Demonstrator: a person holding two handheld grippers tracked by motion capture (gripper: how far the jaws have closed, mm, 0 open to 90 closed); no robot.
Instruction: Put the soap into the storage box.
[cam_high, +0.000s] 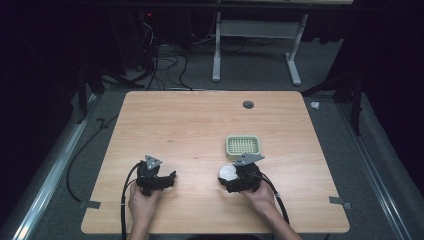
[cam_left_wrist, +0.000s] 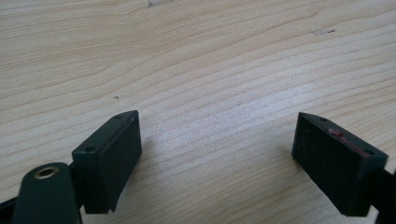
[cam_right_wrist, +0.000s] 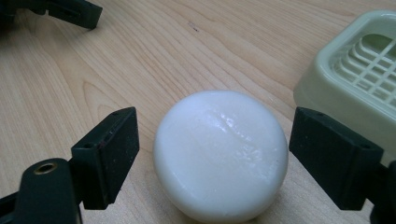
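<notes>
Although the white soap (cam_right_wrist: 220, 156) is already framed by the right tongs (cam_right_wrist: 214, 156), nothing has yet been gripped: in the right gripper view the jaws are spread wide, with a clear gap left on either side of the bar, and the bar is seen lying flat on the wooden surface (cam_right_wrist: 140, 60). The approach may therefore be judged done, while the closing, the lift and the carry are left. If the soap is meant for the pale green dish (cam_right_wrist: 359, 84), as its nearness suggests, that placing is not yet begun; the slatted grid of the dish is bare.

As for its lie, the soap is a rounded, flattened oval resting on its broad face, domed side up. Its long axis is judged to run roughly across the gap between the jaws, so the squeeze would fall on its ends rather than its sides; the shape is so nearly round that this cannot be told with certainty.

Nearest the person in the high view, the left tongs (cam_high: 156, 179) are held low over bare wood, well apart from the soap (cam_high: 227, 172); their jaws are likewise wide open and nothing is held. Just beyond the right tongs (cam_high: 231, 181), the dish (cam_high: 242, 146) is set squarely.
</notes>
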